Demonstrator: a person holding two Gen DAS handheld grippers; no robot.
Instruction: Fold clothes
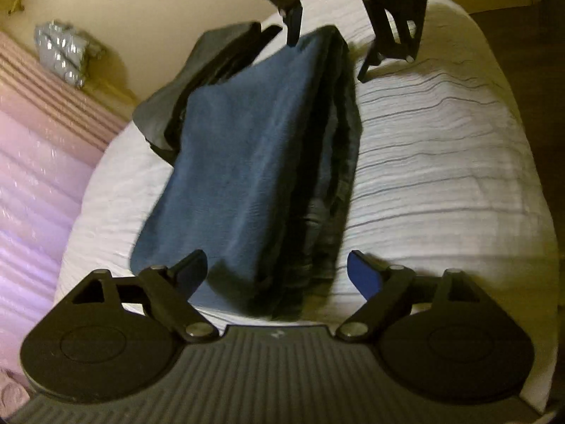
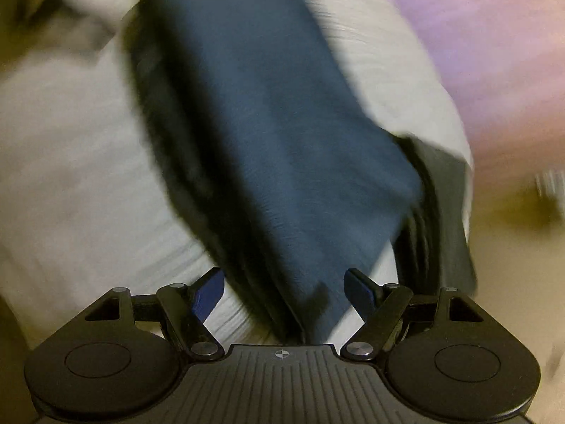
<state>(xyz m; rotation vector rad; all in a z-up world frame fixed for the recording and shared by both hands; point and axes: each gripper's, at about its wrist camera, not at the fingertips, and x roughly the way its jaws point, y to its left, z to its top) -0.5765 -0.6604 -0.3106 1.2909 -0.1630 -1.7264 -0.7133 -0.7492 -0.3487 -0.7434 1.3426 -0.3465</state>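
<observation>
Left wrist view: folded blue garment (image 1: 247, 162) lies between wide-spread left claw (image 1: 277, 275) and right claw (image 1: 328, 56).

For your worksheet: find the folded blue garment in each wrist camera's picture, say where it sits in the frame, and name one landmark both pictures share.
Left wrist view: the folded blue garment fills the centre, running from near the left gripper to the right gripper at top.
Right wrist view: the folded blue garment runs from top centre down to between the open jaws.
Shared landmark: the white striped bedcover under it.
</observation>
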